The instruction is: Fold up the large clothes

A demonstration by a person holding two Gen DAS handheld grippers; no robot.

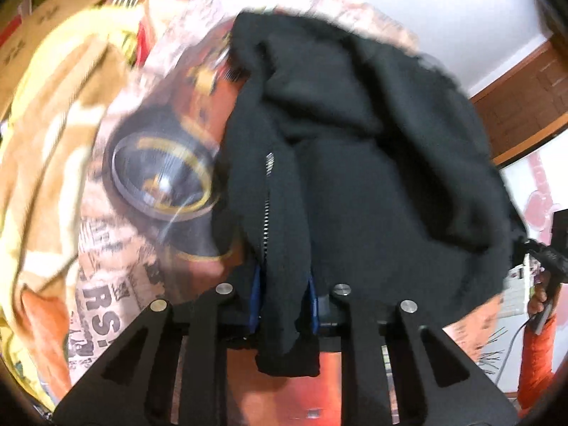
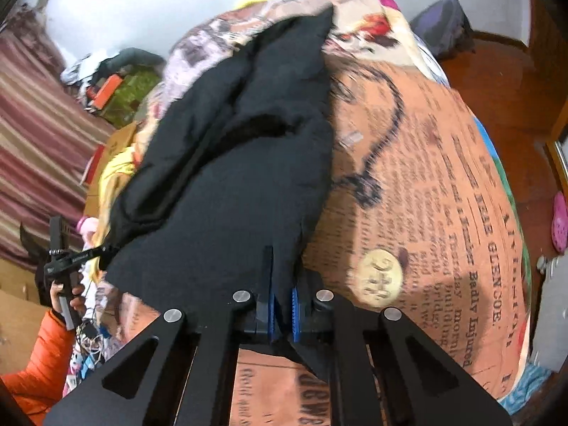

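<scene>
A large black zip jacket (image 1: 355, 163) lies bunched across a bed with a newspaper-print cover (image 1: 149, 213). My left gripper (image 1: 284, 301) is shut on one edge of the jacket beside its zipper (image 1: 268, 191). My right gripper (image 2: 283, 305) is shut on another edge of the same jacket (image 2: 234, 163), which stretches away over the bed cover (image 2: 419, 191). The other gripper shows at the left of the right wrist view (image 2: 67, 259) and at the right of the left wrist view (image 1: 546, 259), each held by a hand in an orange sleeve.
A yellow and tan blanket (image 1: 53, 135) is heaped at the bed's left. A striped curtain (image 2: 32, 149), cardboard boxes (image 2: 106, 152) and clutter stand beside the bed. A pink shoe (image 2: 560, 227) lies on the wooden floor. A wooden door (image 1: 525, 103) is at right.
</scene>
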